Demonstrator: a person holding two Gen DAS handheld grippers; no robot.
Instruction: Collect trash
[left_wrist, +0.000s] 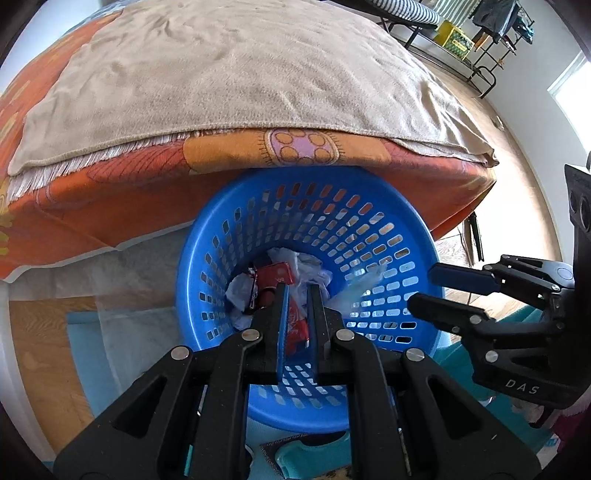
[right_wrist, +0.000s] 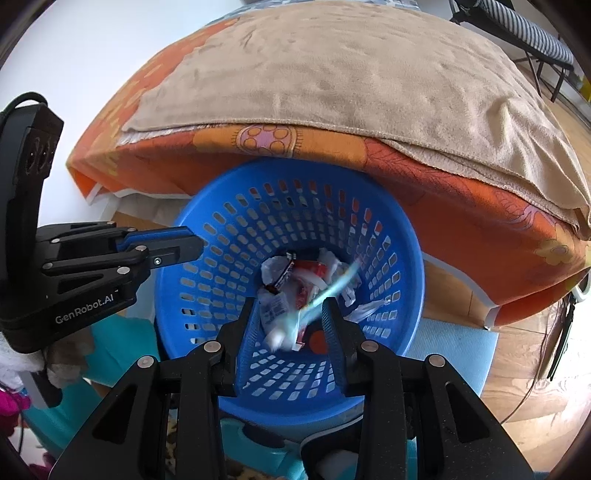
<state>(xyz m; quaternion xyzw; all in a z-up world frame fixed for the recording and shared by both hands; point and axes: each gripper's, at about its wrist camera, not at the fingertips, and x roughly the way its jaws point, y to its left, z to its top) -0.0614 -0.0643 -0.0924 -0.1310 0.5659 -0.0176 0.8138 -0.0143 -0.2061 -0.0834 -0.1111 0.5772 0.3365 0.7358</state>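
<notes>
A blue perforated basket (left_wrist: 391, 236) stands on the floor against the bed; it also shows in the right wrist view (right_wrist: 229, 229). Crumpled white paper and red wrappers (left_wrist: 275, 275) lie in its bottom (right_wrist: 308, 273). My left gripper (left_wrist: 297, 291) hovers over the basket, its jaws narrowly apart with nothing between them. My right gripper (right_wrist: 288, 304) is open above the basket. A blurred pale blue wrapper (right_wrist: 332, 291) is in the air between and beyond its fingers, apart from them; it also shows in the left wrist view (left_wrist: 364, 282).
A bed with an orange patterned sheet (left_wrist: 110, 199) and a beige blanket (left_wrist: 240, 66) overhangs the basket's far rim. A wooden floor (right_wrist: 517, 369) and a light blue mat (right_wrist: 450, 343) lie to the right. A drying rack (left_wrist: 491, 33) stands far back.
</notes>
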